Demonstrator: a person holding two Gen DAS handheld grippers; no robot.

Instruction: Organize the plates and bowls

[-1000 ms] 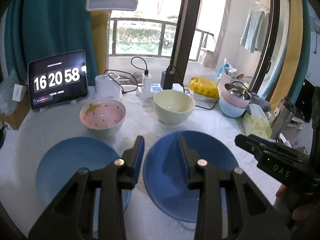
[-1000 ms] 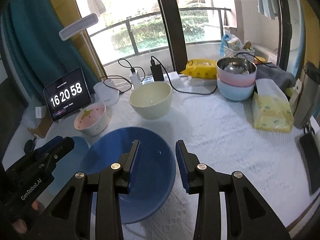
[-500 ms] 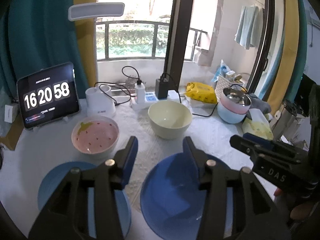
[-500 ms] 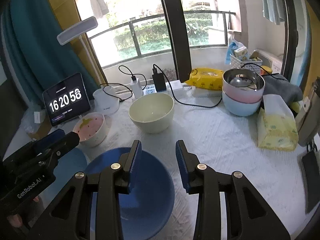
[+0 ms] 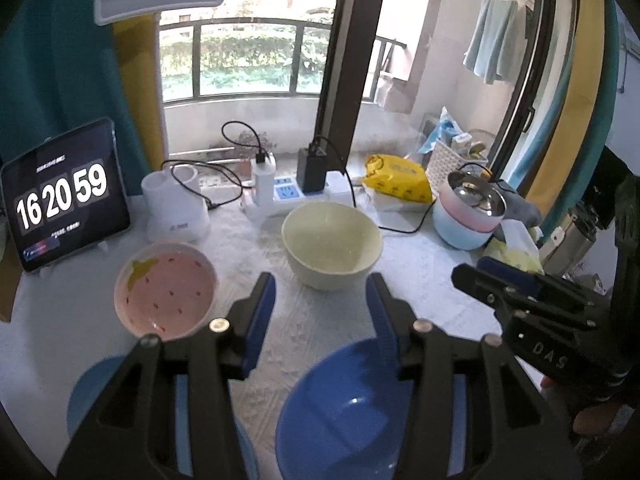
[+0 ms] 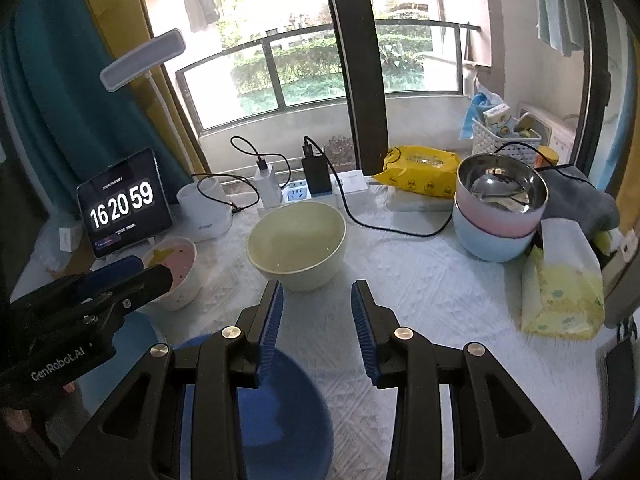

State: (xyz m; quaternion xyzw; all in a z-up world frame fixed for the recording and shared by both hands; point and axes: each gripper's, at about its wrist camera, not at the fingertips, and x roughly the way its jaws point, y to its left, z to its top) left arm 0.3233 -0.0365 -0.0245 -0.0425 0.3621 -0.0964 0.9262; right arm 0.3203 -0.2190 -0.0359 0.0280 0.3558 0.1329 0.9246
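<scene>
1. Left gripper: jaws apart, nothing between the pads. They have just been opening over the last second, and stand wider than a second ago; bare tablecloth shows in the gap.
2. Right gripper: jaws apart, gap unchanged, nothing held.
3. Change: both grippers have pulled back from the dark blue plate. A second ago it filled the middle of both views; now it lies low in frame, under the fingers, flat on the white tablecloth.
4. Light blue plate: near left, beside the dark one, mostly hidden by the left gripper's body. Whether the two plates touch I cannot tell.
5. Bowls: pink strawberry bowl far left of the plates; cream bowl beyond them, centre. Both upright, apart from each other.
6. Far right: a steel bowl sits in a pink one on a pale blue one, already nested.
7. Reading: plates not yet stacked, the two loose bowls untouched. Both grippers now face the cream bowl, the likely next pick.
</scene>
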